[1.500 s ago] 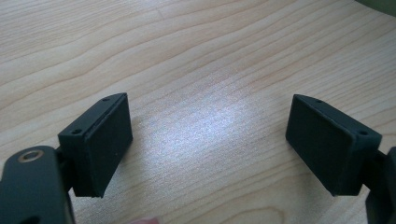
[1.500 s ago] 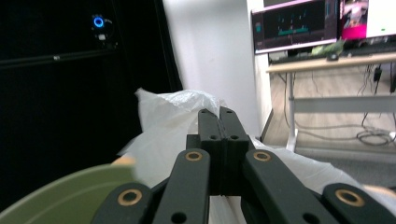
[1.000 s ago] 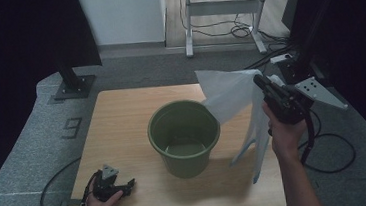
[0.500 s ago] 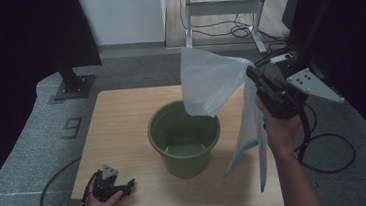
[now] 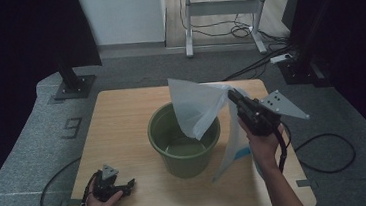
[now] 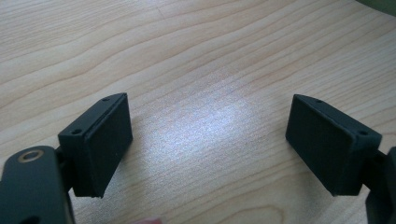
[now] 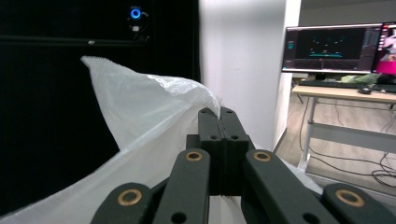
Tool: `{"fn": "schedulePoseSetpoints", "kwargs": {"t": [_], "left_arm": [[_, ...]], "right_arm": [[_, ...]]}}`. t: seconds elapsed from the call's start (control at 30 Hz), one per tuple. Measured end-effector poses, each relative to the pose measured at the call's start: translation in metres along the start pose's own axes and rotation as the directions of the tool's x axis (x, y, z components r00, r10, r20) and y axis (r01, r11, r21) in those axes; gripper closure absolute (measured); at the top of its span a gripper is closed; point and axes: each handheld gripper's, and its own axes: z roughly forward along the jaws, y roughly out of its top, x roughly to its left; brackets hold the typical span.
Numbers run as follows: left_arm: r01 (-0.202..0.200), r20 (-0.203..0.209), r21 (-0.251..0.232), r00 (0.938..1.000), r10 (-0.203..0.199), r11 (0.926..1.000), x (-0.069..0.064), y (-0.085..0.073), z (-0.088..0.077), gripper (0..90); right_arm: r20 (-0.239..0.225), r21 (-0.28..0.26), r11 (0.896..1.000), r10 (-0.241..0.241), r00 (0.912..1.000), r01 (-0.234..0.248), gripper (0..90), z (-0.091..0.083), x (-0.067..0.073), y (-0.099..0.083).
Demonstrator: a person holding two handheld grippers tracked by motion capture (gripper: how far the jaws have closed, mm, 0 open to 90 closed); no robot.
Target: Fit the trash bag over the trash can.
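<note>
At centre frame, the right hand-held gripper (image 5: 234, 97) clenches a white plastic bag (image 5: 199, 106) above the green bucket's (image 5: 185, 150) rim; the left hand-held gripper (image 5: 120, 186) rests released lower left on bare tabletop (image 5: 122, 118).

White bag (image 5: 199, 109) hides the green bucket's (image 5: 183, 155) far rim, seemingly.

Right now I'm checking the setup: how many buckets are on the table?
1. The green bucket stands near the middle of the wooden table, with the white plastic bag held over its rim. Nothing suggests another hidden.
</note>
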Motion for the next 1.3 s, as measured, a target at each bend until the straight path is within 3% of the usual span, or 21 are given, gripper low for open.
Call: {"fn": "schedulePoseSetpoints", "kwargs": {"t": [0.2,0.23,0.27,0.63,0.77,0.9,1.03,1.17,1.3], "left_arm": [[0.0,0.0,0.0,1.0,0.0,1.0,0.0,0.0,0.0,14.3],[0.0,-0.001,0.0,1.0,0.0,1.0,0.0,0.0,0.0,14.3],[0.0,-0.001,0.0,1.0,0.0,1.0,0.0,0.0,0.0,14.3],[0.005,-0.006,0.001,1.0,-0.005,1.0,-0.001,0.0,-0.001,14.3],[0.011,-0.01,0.0,0.9999,-0.011,0.9999,-0.002,-0.001,-0.001,14.3],[0.016,-0.014,-0.001,0.9998,-0.016,0.9999,-0.003,-0.001,-0.001,14.3],[0.026,-0.022,-0.002,0.9994,-0.026,0.9997,-0.004,-0.001,-0.001,14.7],[0.02,-0.018,-0.003,0.9996,-0.02,0.9998,-0.008,-0.001,0.0,15.4],[0.02,-0.017,-0.005,0.9996,-0.02,0.9998,-0.009,-0.001,0.0,15.3]], "right_arm": [[-0.021,0.039,0.996,-0.085,0.9962,0.086,88.8,-0.002,0.02,-0.011],[-0.022,0.053,0.99,-0.127,0.9917,0.128,88.8,-0.003,0.025,-0.015],[-0.023,0.057,0.989,-0.138,0.9902,0.139,88.8,-0.003,0.027,-0.018],[-0.069,0.063,0.994,-0.087,0.9938,0.091,88.7,-0.02,0.026,-0.03],[-0.101,0.073,0.996,-0.04,0.9941,0.047,88.7,-0.024,0.028,-0.04],[-0.123,0.089,0.995,-0.031,0.992,0.042,88.7,-0.026,0.031,-0.051],[-0.156,0.122,0.991,-0.027,0.9874,0.047,88.7,-0.028,0.039,-0.069],[-0.187,0.184,0.978,-0.065,0.9802,0.1,88.6,-0.019,0.05,-0.082],[-0.207,0.215,0.972,-0.053,0.9769,0.098,88.3,-0.01,0.055,-0.091]]}}
